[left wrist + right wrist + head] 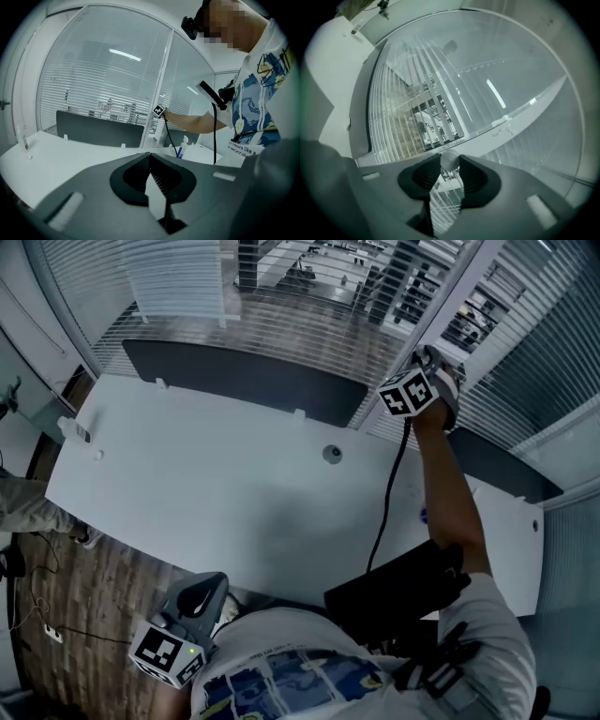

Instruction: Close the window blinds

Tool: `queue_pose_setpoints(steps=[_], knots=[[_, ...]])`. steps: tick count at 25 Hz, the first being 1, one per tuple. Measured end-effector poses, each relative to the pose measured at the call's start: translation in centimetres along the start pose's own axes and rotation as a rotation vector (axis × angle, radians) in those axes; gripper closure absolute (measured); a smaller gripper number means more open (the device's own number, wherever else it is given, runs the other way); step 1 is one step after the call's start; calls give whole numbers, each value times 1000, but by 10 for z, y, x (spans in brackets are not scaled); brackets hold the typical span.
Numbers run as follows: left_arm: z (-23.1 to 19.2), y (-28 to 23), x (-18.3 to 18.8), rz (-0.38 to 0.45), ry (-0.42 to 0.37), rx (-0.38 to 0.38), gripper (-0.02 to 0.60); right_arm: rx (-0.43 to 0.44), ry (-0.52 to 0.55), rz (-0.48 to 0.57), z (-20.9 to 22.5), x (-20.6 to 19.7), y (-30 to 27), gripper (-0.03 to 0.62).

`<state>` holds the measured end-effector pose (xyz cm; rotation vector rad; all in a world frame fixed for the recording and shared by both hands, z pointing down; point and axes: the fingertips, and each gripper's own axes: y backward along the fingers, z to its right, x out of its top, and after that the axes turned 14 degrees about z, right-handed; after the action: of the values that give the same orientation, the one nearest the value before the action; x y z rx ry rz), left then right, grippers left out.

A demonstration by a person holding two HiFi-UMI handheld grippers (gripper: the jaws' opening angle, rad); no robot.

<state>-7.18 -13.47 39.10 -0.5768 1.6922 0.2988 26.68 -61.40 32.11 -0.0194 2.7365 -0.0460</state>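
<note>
The blinds (300,329) hang behind the glass wall beyond the desk, their slats partly tilted so that a room shows through. My right gripper (429,358) reaches out to the white frame post (459,306) between two panes. In the right gripper view its jaw tips (450,161) hold a small round silver knob (450,159), and both pads touch it. The blind slats (405,112) fill that view behind the knob. My left gripper (204,589) stays low by my body, off the desk's near edge. Its jaw tips (150,154) meet with nothing between them.
A white desk (216,479) stands between me and the window, with a dark partition panel (244,379) along its far edge and a round grommet (332,454). A black cable (386,502) runs from the right gripper. A spray bottle (182,146) stands on the desk's right part.
</note>
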Motion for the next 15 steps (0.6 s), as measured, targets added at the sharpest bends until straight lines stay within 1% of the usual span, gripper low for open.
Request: queue_pose_setpoints(steps=[2,3,4,5,6,7,8,9,12,13,14,15], knots=[[-2,4,1,0,-2,5,577,4,26,0,-3,1,-2,472],[-3,5,2,0,-3,7,577,2,11,2,-3,1,-2,472],[-4,6,2,0,-5,7,577,1,-29,6,-3,2,-3,471],[-5,7,3,1,-7,7,577,0,-96,14,-1,3,-4,470],[-6,7,4,1,-10,8,577,0,-188,28,2,6,-4,470],[-7,8,5,0,-11,8,577,0,-303,51,6,10,-3,469],[-6,9,4,-2,-11,9,577,0,-440,82,9,13,0,467],[-5,11,3,-5,-11,9,577,-1,-601,113,11,13,5,467],[2,13,3,-7,-21,4,577,2,-1171,166,16,-2,14,464],[3,14,4,-7,-27,2,577,8,-1338,169,16,-7,14,464],[4,15,5,-7,-29,2,577,15,-1458,168,15,-10,14,464],[4,16,6,-7,-29,4,577,20,-1524,165,14,-11,13,462]])
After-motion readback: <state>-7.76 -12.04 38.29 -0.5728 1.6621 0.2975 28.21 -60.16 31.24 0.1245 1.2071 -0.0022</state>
